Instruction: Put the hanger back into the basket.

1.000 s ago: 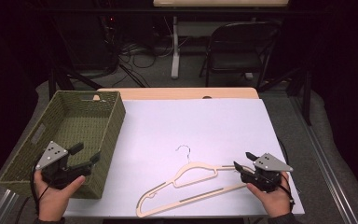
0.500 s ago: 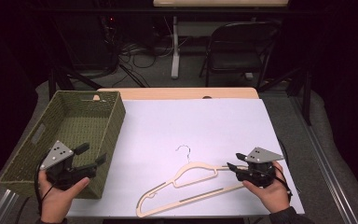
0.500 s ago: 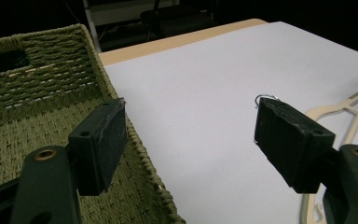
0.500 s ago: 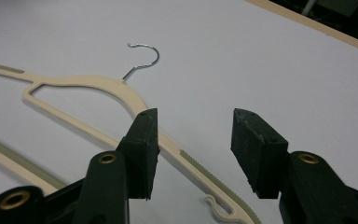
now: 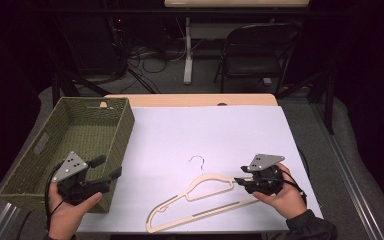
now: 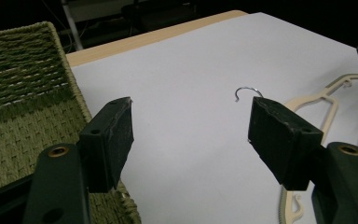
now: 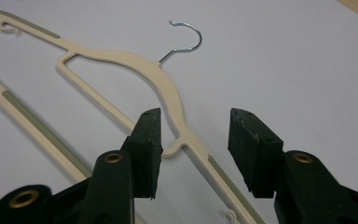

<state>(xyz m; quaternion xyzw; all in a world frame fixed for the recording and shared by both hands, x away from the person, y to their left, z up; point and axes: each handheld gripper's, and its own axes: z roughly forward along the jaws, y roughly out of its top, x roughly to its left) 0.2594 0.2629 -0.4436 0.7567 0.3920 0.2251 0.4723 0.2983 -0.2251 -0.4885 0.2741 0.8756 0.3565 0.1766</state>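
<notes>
Two tools are spread wide and hold nothing: the right tool [image 5: 241, 180] sits around the cream hanger's [image 5: 200, 200] shoulder at 5 o'clock on the desk [image 5: 220, 130], the left tool [image 5: 107, 169] waits by the green basket [image 5: 121, 131], so nothing looks done.

Basket [image 5: 75, 135] left of hanger [image 5: 200, 197]
</notes>
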